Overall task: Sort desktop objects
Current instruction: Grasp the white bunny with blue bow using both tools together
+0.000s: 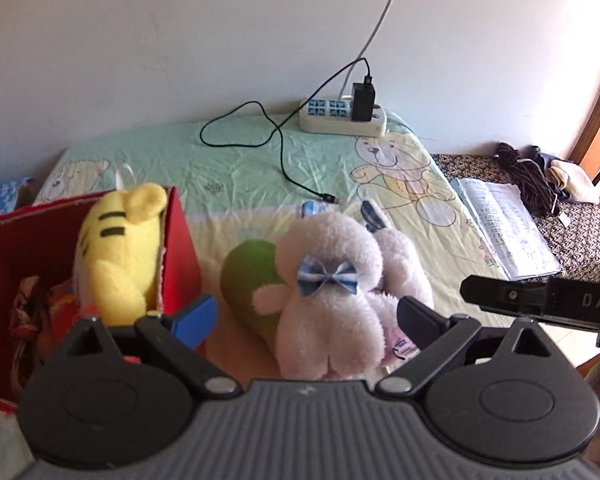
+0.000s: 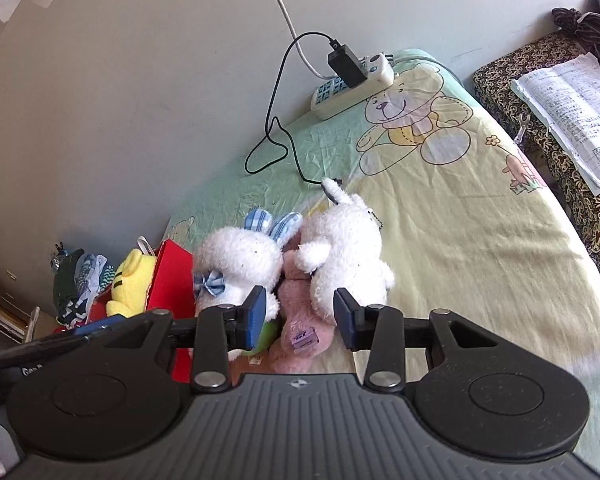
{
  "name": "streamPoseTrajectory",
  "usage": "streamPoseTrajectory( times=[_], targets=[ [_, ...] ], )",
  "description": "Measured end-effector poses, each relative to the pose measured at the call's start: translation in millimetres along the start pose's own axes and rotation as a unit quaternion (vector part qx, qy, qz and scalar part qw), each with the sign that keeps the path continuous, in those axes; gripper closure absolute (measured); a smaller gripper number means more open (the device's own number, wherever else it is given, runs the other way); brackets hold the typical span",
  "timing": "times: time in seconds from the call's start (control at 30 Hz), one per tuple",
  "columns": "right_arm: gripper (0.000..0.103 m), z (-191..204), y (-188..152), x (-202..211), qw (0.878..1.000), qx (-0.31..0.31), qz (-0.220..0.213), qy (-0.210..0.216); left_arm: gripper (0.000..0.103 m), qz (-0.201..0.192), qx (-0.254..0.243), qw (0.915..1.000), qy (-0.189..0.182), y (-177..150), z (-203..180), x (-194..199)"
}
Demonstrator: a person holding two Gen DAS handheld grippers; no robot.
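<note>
Both grippers, left gripper & right gripper, fingers spread, nothing pinched, flank the white bunny, prob. next for the red box w/ the yellow plush.

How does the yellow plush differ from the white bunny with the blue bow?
The yellow plush stands in the red box; the white bunny lies outside it on the sheet. The yellow plush has black stripes; the bunny wears a checked blue bow. Both are soft toys.

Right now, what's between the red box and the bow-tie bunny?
A green plush lies between the red box and the bow-tie bunny; left wrist view shows it best.
</note>
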State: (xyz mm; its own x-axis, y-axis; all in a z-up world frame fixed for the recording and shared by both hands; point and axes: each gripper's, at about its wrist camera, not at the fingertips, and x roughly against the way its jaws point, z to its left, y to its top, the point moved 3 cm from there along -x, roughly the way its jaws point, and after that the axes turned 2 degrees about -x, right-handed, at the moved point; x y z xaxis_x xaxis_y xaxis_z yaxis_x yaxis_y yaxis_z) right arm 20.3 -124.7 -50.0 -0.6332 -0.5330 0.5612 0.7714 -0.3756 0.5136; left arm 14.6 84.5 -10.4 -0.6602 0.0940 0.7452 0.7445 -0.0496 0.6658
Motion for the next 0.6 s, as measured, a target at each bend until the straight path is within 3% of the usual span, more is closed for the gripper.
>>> streamPoseTrajectory(
  times=[0.27, 0.47, 0.6],
  targets=[
    [0.057, -3.9, 25.2, -30.7, 0.997, -0.029, 0.034, 0.057, 0.008, 0.023, 0.047, 0.9976, -0.046, 5.0, 6.1, -33.2],
    [0.053, -0.4, 26.2, -60.3, 0.993, -0.034, 0.071, 0.086, 0.028, 0.052, 0.057, 0.9956, -0.052, 0.2, 10.0, -52.5],
    [0.049, 0.0, 23.2, -81.9, 0.989, -0.043, 0.102, 0.103, 0.033, 0.06, 0.056, 0.9949, -0.058, -0.8, 8.8, -59.7]
  ],
)
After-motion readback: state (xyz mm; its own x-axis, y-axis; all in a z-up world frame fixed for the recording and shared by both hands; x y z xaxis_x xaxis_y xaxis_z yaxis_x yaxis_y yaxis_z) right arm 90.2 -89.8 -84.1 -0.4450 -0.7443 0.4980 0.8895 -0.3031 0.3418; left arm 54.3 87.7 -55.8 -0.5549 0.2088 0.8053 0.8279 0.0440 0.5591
